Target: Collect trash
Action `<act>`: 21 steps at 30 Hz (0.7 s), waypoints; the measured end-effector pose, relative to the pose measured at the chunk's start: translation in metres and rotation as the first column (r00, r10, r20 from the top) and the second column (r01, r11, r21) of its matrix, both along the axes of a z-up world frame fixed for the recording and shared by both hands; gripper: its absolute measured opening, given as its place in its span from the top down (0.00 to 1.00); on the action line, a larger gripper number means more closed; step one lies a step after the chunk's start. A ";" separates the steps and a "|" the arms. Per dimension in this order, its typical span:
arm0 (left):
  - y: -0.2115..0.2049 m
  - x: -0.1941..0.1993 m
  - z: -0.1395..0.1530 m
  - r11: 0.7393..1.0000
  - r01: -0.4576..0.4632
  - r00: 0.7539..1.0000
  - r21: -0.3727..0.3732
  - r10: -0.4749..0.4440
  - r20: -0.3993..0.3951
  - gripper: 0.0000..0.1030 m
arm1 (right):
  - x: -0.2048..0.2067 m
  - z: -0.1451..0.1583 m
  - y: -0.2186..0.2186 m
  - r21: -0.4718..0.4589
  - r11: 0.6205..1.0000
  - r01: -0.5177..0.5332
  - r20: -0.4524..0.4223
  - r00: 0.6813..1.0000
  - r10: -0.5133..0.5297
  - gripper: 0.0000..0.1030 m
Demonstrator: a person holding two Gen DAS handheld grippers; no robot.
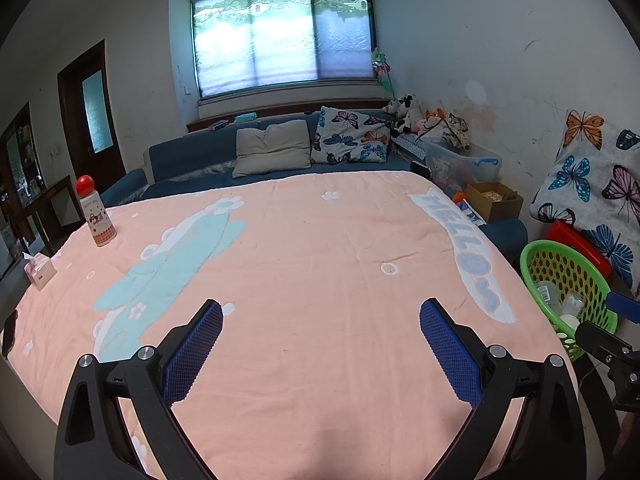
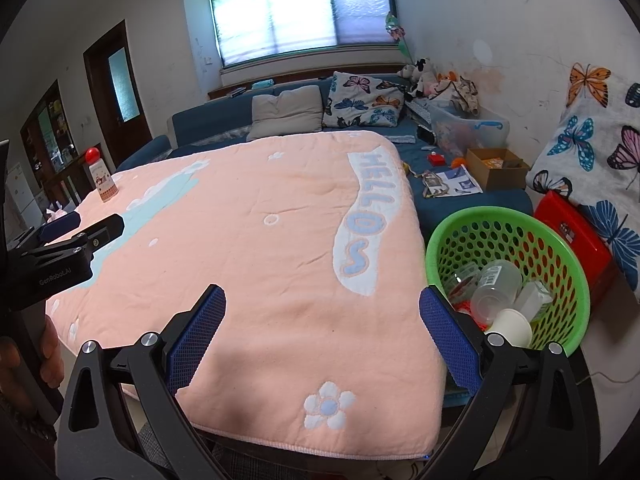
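Below us, a pink blanket (image 1: 320, 280) covers the table; sofa (image 1: 192, 152) and window (image 1: 280, 36) beyond. Our left gripper (image 1: 320, 332) and right gripper (image 2: 320, 320) gape empty. Trash (image 2: 496, 292) lies in the green basket (image 2: 560, 248) beside the table.

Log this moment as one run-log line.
left gripper: open, empty | right gripper: open, empty | green basket: holds trash | pink cloth: bottle, tissues

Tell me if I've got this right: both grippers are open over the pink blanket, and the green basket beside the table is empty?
Not quite. Both the left gripper and right gripper are open over the pink blanket, but the green basket is not empty: the right wrist view shows clear plastic cups and a paper cup inside.
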State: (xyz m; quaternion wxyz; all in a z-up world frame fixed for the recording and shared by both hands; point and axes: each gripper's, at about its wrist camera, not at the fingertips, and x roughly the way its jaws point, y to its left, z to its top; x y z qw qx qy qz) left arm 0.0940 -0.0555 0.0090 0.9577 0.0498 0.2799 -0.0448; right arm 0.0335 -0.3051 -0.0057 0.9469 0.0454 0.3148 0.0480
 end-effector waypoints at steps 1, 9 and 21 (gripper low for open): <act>0.000 0.000 0.000 1.000 -0.001 1.000 0.001 0.001 0.000 0.07 | 0.000 0.000 0.000 -0.002 1.000 0.000 0.000 1.000 0.000 0.06; 0.002 0.001 -0.003 1.000 -0.006 1.000 0.000 0.006 -0.001 0.07 | 0.000 -0.002 -0.001 0.002 1.000 -0.002 -0.001 1.000 0.002 0.06; 0.003 0.000 -0.003 1.000 -0.011 1.000 -0.006 0.011 0.009 0.07 | 0.000 -0.003 -0.002 -0.002 1.000 0.002 -0.003 1.000 -0.002 0.06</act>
